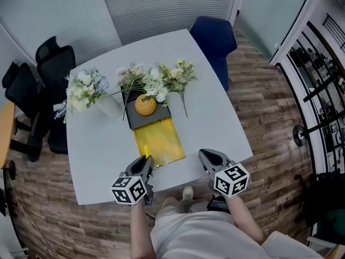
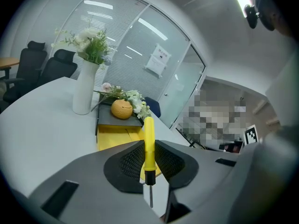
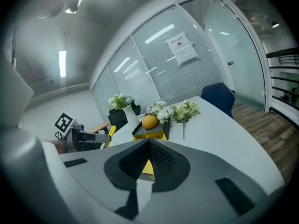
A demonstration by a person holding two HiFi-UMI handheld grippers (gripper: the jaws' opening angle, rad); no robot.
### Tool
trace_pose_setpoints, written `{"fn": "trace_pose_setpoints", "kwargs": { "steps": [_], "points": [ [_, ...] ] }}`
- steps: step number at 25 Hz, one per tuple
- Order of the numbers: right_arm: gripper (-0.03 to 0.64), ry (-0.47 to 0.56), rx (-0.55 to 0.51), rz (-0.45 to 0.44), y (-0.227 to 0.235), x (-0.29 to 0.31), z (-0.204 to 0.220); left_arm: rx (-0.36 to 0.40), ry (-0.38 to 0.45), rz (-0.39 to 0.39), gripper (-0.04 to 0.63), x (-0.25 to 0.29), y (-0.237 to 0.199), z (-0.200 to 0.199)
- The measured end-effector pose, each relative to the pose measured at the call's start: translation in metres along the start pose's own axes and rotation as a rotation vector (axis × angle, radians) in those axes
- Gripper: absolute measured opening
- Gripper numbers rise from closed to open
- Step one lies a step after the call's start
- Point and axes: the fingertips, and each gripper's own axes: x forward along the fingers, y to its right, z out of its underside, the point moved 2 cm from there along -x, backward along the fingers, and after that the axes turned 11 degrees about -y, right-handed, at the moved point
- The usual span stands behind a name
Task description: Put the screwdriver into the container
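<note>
- left fingers (image 2: 128,164) of mine clamp the yellow screwdriver (image 2: 148,146), handle up.
- my right fingers (image 3: 161,160) are pressed together, empty.
- yellow container (image 1: 159,140) lies ahead on the white surface (image 1: 215,117).

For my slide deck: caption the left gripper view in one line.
Left hand-held gripper clamps a yellow screwdriver, with the yellow container ahead on the white table.

Ceiling light strips (image 3: 63,63) give soft, even brightness; both gripper views bulge fisheye-like, corners dark.

No legible text; print on the wall notice (image 3: 182,51) too small.
</note>
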Motion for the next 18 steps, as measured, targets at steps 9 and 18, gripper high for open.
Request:
{"fn": "trace_pose_setpoints", "kwargs": {
  "steps": [9,18],
  "points": [
    [0.015,0.032,-0.007,-0.008,0.007,0.002,-0.019,0.0,0.007,-0.003,0.067,0.004,0.001,-0.008],
    [0.015,0.029,-0.01,0.0,0.018,0.013,-0.029,0.005,-0.006,0.002,0.067,0.021,-0.006,-0.019]
  ]
}}
